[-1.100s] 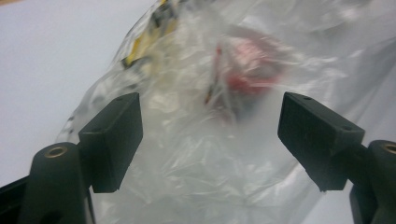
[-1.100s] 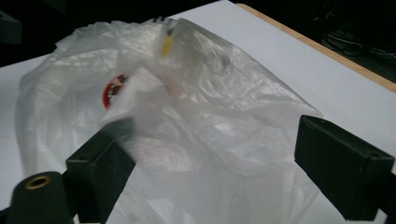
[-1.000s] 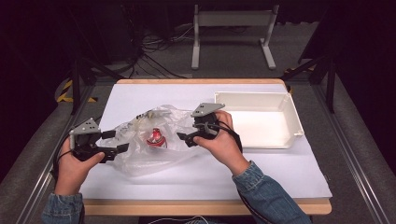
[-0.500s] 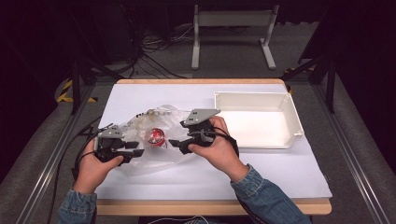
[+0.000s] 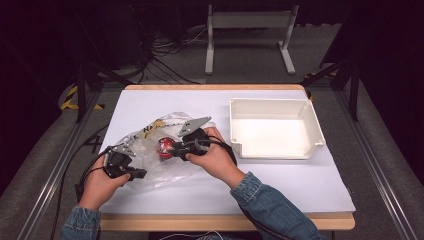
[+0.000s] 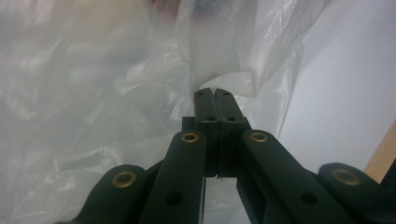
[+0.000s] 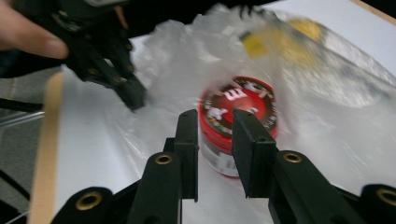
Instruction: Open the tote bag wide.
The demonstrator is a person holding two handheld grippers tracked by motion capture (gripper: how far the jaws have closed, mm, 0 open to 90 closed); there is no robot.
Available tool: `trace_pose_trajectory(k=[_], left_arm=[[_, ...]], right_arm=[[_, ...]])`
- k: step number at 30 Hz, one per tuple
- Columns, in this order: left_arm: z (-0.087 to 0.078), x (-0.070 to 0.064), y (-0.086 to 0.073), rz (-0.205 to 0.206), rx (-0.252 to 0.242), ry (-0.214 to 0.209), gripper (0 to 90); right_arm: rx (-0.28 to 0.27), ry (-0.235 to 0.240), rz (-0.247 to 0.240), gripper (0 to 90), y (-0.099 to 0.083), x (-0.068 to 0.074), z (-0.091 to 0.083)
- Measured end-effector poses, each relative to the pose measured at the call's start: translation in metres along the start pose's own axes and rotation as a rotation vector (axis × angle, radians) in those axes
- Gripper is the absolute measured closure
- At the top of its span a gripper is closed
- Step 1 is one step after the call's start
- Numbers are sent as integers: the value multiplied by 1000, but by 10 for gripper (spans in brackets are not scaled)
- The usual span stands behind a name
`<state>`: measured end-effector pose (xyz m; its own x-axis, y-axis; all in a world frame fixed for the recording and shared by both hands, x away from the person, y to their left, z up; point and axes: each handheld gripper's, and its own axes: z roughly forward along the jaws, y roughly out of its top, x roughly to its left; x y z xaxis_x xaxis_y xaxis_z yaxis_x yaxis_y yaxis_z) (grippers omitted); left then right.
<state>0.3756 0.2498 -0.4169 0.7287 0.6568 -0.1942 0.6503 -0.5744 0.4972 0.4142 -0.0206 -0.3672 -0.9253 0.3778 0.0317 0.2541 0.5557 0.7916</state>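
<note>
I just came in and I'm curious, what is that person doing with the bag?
A person is working at a table with a gripper in each hand. The left gripper is shut on the edge of a clear plastic bag, holding it. The right gripper is open and reaches toward a small red tub at the bag; whether the tub lies inside is hard to tell. A white tray sits off to the side, empty.

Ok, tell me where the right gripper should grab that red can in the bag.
Grip the red can across its round side wall, just under the lid, coming in from the bag's open side. It lies tilted with its lid facing the right gripper, whose open jaws are narrower than the can, so open them more first.
</note>
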Motion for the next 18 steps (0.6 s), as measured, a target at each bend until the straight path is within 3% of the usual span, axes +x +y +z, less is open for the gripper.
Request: trace_pose_trajectory(k=[3,6,9,11,14,18], left_arm=[[1,3,-5,-22,27,-4,899],[1,4,-9,-38,52,-30,899],[-1,6,-9,-47,57,-45,892],[-1,8,-10,-63,49,-60,866],[-2,11,-10,-73,49,-65,841],[-3,16,-12,-99,45,-79,809]], right_arm=[[15,-29,12,656,-1,-6,5],[29,-69,45,536,-4,-15,10],[74,-91,43,332,-8,-23,17],[147,-83,-3,186,-12,-22,24],[175,-86,-29,131,-16,-20,30],[192,-68,5,88,-20,-20,38]])
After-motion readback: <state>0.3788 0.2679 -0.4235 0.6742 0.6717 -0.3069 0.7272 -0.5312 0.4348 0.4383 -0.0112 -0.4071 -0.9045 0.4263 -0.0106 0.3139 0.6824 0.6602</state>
